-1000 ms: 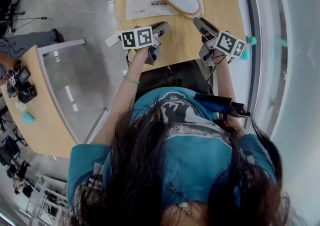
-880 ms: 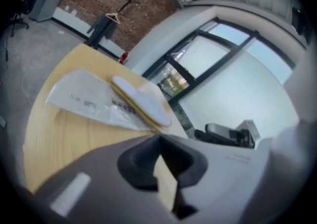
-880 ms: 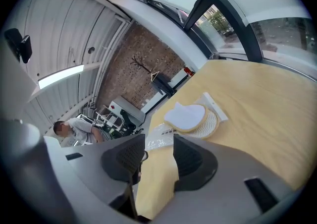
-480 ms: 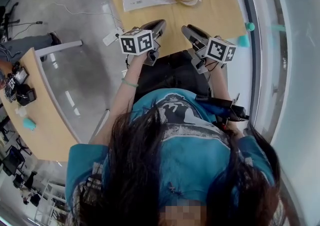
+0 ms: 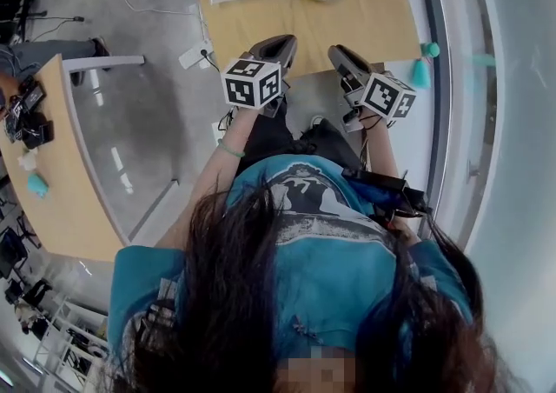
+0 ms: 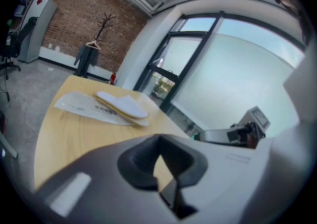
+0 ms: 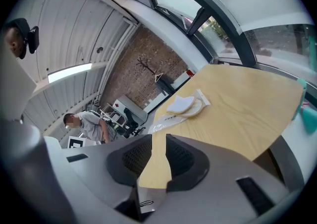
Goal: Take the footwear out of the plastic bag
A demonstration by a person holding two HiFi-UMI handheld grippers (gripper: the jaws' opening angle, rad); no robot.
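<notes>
Arms (image 5: 219, 167) forward, left gripper (image 5: 279, 43) beside right gripper (image 5: 341, 54)

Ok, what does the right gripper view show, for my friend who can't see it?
The right gripper, whose empty jaws stand a little apart and have just been closing, points across a wooden table. At the far end, white slippers lie on a plastic bag.

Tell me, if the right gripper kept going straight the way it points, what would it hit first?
Probably the bare wooden table: the right gripper tilts slightly down at it, with nothing between its fingers. The plastic bag and slipper lie farther along, though depth is hard to judge.
</notes>
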